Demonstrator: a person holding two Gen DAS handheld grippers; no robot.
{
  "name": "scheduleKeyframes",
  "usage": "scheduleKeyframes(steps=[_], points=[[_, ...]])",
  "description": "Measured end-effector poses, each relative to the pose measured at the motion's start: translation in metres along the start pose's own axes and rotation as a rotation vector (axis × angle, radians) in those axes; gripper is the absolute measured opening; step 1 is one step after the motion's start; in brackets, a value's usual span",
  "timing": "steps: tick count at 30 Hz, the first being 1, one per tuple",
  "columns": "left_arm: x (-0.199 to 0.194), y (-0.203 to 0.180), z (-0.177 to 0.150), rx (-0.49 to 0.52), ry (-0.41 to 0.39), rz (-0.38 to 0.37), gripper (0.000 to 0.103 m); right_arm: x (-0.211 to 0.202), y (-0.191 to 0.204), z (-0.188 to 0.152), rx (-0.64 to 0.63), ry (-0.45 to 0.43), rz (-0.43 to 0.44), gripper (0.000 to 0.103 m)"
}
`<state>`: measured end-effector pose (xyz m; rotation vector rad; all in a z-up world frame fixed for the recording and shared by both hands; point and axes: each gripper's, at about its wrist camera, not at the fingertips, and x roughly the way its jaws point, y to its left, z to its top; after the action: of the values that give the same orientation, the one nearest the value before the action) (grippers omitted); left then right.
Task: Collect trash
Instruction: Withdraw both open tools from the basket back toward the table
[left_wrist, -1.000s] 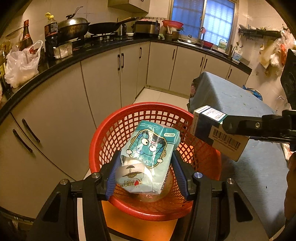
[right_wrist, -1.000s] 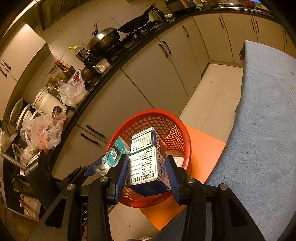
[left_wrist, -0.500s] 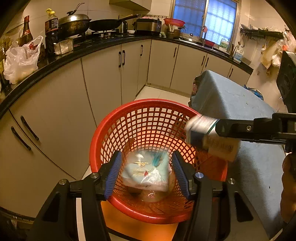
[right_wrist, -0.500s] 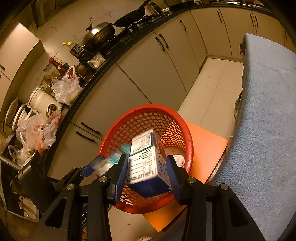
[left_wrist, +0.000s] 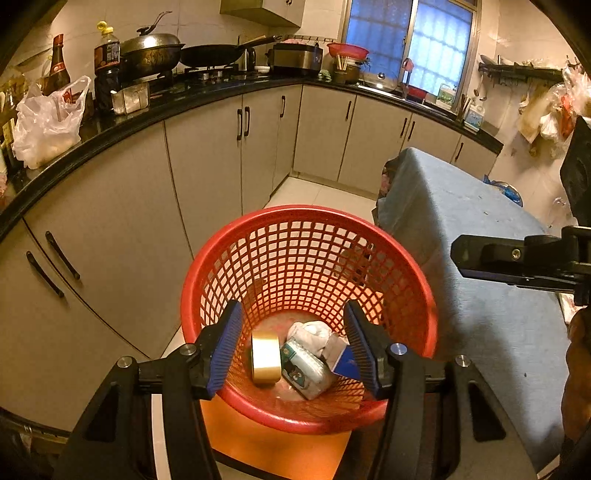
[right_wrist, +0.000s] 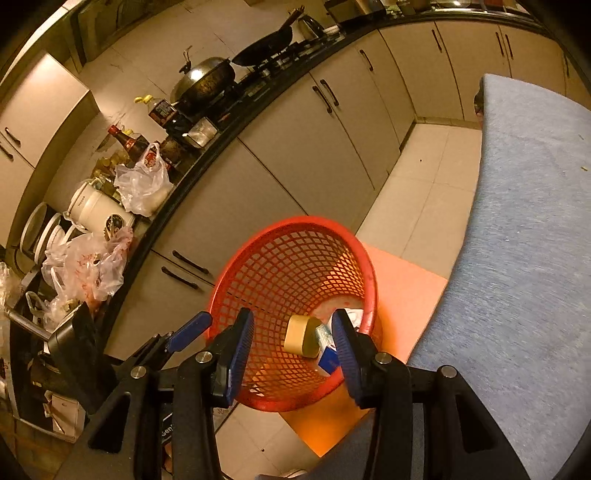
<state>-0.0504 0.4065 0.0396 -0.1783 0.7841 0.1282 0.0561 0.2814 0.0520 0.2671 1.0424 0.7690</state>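
A red mesh trash basket (left_wrist: 229, 251) stands on the floor on an orange mat (left_wrist: 280, 446); it also shows in the right wrist view (right_wrist: 266, 258). In its bottom lie a roll of tan tape (left_wrist: 264, 356), a teal cartoon packet (left_wrist: 304, 365), crumpled white paper (left_wrist: 314, 332) and a blue and white box (left_wrist: 341, 360). My left gripper (left_wrist: 293, 347) is open and empty above the basket's near rim. My right gripper (right_wrist: 291, 350) is open and empty above the basket; one of its fingers (left_wrist: 491, 258) reaches in from the right in the left wrist view.
A table with a blue cloth (left_wrist: 480, 236) stands right of the basket, seen also in the right wrist view (right_wrist: 524, 240). Beige cabinets (left_wrist: 207, 166) under a black counter (left_wrist: 110, 129) with pans, bottles and plastic bags curve along the left and back. Tiled floor (right_wrist: 417, 192) lies between.
Both grippers opened. The teal packet fell from the left gripper and the blue and white box fell from the right gripper; both now lie in the basket's bottom.
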Motion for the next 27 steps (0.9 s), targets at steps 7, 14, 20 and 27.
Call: scheduleKeyframes(steps=[7,14,20,27], points=[[-0.02,-0.021,-0.003,0.018,-0.025,-0.023,0.055,-0.031,-0.011,-0.015,0.002,-0.03,-0.005,0.048],[-0.039,-0.07,-0.009,0.079,-0.037,-0.071,0.056,-0.072,-0.043,-0.038,0.056,-0.077,-0.027,0.048],[-0.044,-0.121,-0.016,0.125,-0.036,-0.13,0.057,-0.121,-0.075,-0.059,0.091,-0.13,-0.039,0.048],[-0.038,-0.185,-0.021,0.196,-0.002,-0.208,0.059,-0.2,-0.131,-0.08,0.165,-0.231,-0.146,0.051]])
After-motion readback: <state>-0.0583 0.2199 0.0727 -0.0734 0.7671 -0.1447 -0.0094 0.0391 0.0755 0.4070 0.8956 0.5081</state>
